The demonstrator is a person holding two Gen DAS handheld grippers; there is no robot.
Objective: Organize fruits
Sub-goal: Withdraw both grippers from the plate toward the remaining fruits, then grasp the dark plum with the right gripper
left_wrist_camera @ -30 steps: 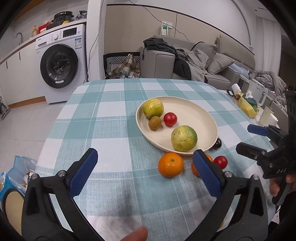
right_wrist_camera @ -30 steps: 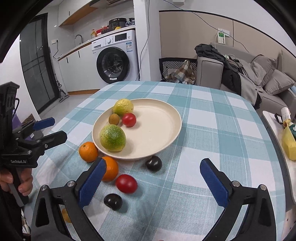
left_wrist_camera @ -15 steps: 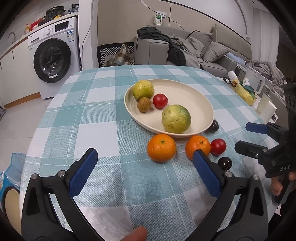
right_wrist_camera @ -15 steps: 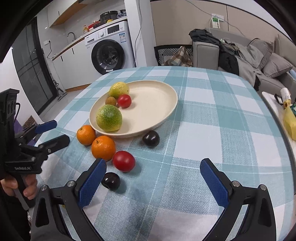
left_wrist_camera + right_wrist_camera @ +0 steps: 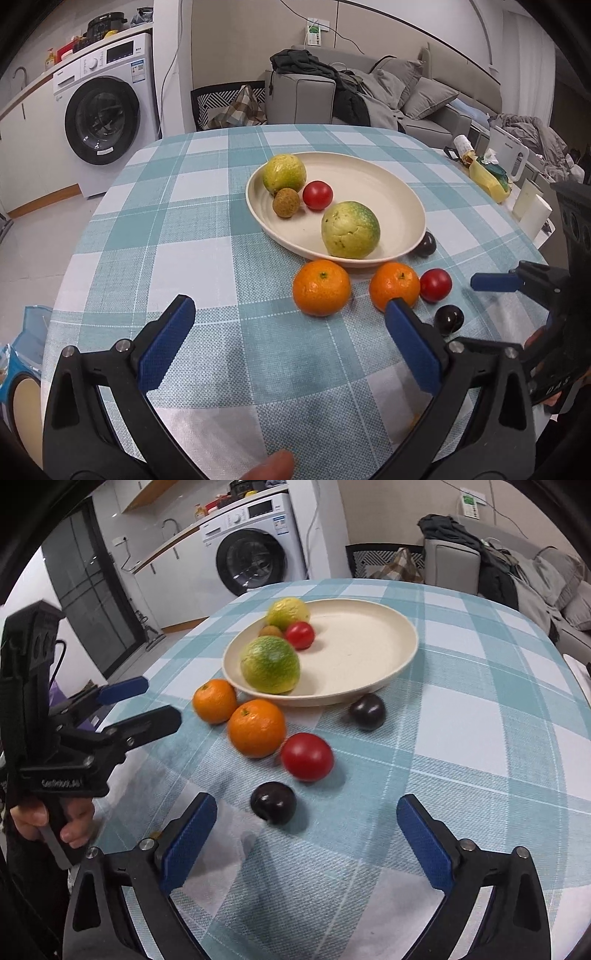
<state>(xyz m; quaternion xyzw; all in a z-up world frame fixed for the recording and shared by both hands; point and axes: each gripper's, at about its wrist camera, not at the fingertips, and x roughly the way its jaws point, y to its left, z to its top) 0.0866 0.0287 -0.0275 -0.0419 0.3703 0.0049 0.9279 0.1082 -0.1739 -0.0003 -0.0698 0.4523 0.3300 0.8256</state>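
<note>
Right gripper [image 5: 306,834] hangs low over the near edge of the checked tablecloth [image 5: 480,738], released and grasping nothing; its jaws have just been closing a little, with only cloth between them; the near dark plum [image 5: 273,802] sits just beyond the left blue pad, the red tomato [image 5: 307,756] a little farther on. Left gripper [image 5: 291,328] is likewise spread wide and empty, aimed at the near-left orange [image 5: 321,287]; a second orange [image 5: 394,285] lies just behind its right finger.

Cream plate [image 5: 388,635] at mid-table already carries two large green-yellow citrus fruits [image 5: 270,664], a small brown fruit [image 5: 286,202] and another tomato [image 5: 317,195]; loose on the cloth near it are both oranges, the red tomato and two dark plums, the farther plum [image 5: 367,711] touching or almost touching the plate's near rim.

Risks, as I judge them: every loose fruit is round, so a pad arriving off-centre would likely nudge it into a roll towards the table's edge; the oranges, tomato and near plum crowd together, so closing on one may knock its neighbour; too firm a squeeze could bruise a tomato; both grippers work close by and could collide.

Legible writing: "DAS" on the right gripper's body in the left view; the white lettering on the left gripper's body is too blurred to read; the washing machine's [image 5: 107,118] labels are too small.
</note>
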